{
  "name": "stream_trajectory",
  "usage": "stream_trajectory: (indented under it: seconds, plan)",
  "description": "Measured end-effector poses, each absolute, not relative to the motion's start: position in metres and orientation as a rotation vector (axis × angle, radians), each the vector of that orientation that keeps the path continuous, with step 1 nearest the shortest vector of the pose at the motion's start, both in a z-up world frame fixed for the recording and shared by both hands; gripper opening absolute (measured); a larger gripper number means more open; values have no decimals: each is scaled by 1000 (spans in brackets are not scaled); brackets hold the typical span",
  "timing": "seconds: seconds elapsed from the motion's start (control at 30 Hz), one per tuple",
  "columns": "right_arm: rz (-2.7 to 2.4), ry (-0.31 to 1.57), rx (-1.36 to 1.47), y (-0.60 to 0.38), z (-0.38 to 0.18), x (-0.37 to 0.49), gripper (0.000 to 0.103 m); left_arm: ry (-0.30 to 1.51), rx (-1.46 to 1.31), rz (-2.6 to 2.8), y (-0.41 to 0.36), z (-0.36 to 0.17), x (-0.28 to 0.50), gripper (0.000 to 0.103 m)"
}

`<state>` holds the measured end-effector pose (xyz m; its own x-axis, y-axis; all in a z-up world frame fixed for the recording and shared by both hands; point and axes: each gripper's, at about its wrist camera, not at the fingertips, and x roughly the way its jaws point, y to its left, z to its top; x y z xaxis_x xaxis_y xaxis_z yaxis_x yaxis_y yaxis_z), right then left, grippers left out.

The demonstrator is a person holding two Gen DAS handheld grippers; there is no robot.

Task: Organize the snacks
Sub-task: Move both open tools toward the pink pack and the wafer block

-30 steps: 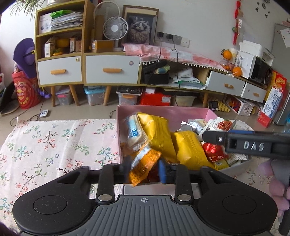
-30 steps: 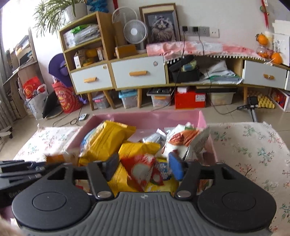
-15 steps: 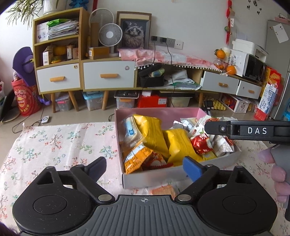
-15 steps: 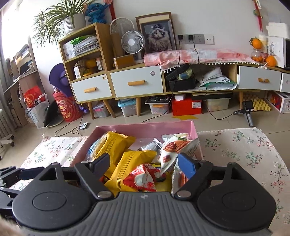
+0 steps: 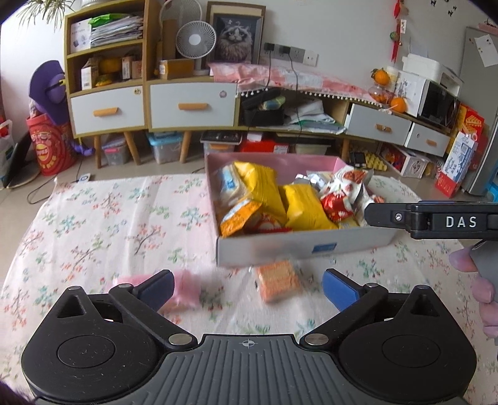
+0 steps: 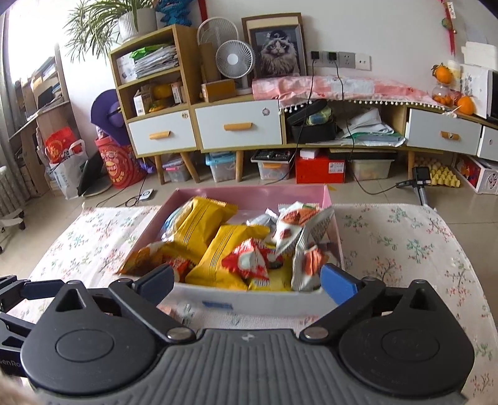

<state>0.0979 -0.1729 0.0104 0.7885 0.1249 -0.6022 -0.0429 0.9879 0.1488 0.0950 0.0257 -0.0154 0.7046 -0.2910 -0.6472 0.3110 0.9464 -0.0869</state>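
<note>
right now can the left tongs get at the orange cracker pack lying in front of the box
Probably yes. The orange cracker pack lies flat on the floral cloth, outside the box, and the left tongs stand wide open and empty just short of it, with nothing between.

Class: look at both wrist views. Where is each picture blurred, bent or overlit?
Left wrist: the orange packet and pink packet on the cloth are smeared; cabinet lines bow. Right wrist: the box and snacks are fairly sharp; the upper left corner by the plant is washed out; edges curve.
</note>
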Motion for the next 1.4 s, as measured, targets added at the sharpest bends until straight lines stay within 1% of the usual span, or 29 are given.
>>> stream_trajectory:
  seconds: [0.3, 0.5, 0.63, 0.77, 1.07, 1.27, 1.4]
  plan:
    - [111, 720, 89, -159, 1, 76, 103, 765, 35, -282, 41, -22, 74, 103]
    - [112, 788, 22, -144, -18, 64, 103, 789, 45, -224, 54, -35, 66, 103]
    - [129, 809, -53, -133, -27, 59, 103, 791, 61, -211, 62, -40, 64, 103]
    - [164, 831, -63, -126, -33, 54, 103, 784, 72, -205, 69, -43, 62, 103]
    - [226, 789, -79, -107, -37, 49, 103, 755, 84, -203, 98, -59, 66, 103]
    - [251, 760, -81, -93, -39, 58, 103, 685, 95, -236, 112, -68, 80, 103]
    - [251, 749, -105, -81, -42, 67, 103, 683, 95, -250, 110, -79, 94, 103]
